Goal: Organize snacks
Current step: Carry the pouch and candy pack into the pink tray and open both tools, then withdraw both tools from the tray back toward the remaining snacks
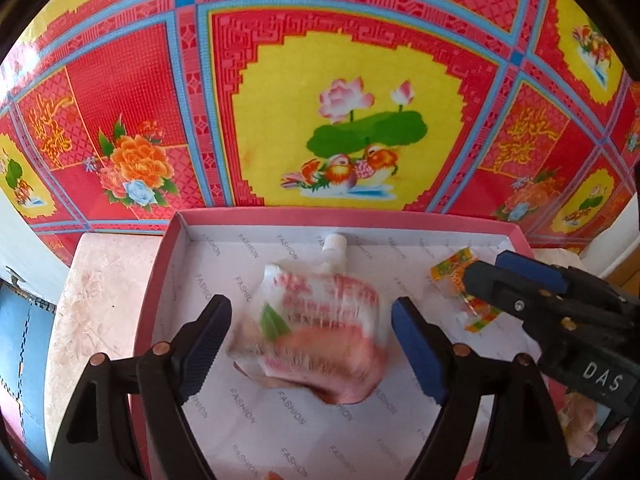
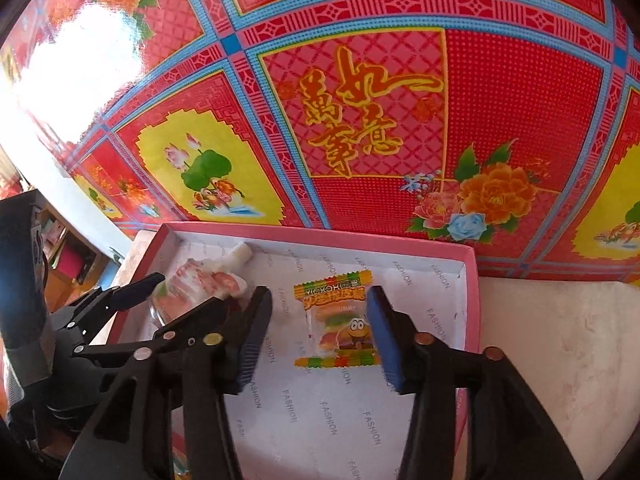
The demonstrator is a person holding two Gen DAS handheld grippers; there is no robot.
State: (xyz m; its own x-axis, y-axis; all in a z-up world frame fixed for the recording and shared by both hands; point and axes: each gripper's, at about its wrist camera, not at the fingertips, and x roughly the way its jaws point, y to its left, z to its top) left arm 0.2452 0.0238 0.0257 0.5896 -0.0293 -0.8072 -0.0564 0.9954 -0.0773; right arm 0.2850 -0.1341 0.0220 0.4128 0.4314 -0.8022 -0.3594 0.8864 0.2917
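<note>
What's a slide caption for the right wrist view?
Right claw open around a gummy packet lying in the pink box.

Inside the pink box (image 2: 472, 312), bare lining lies open nearer me than the gummy packet (image 2: 340, 320). My left gripper (image 2: 188, 300) and the pouch (image 1: 316, 320) crowd the box's left half; its right wall hems me.

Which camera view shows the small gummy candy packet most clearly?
The right wrist view. There the gummy candy packet lies flat in the pink box, whole and sharp, between the open right gripper fingers. In the left wrist view the packet is small, angled, and half hidden behind the right gripper.
</note>
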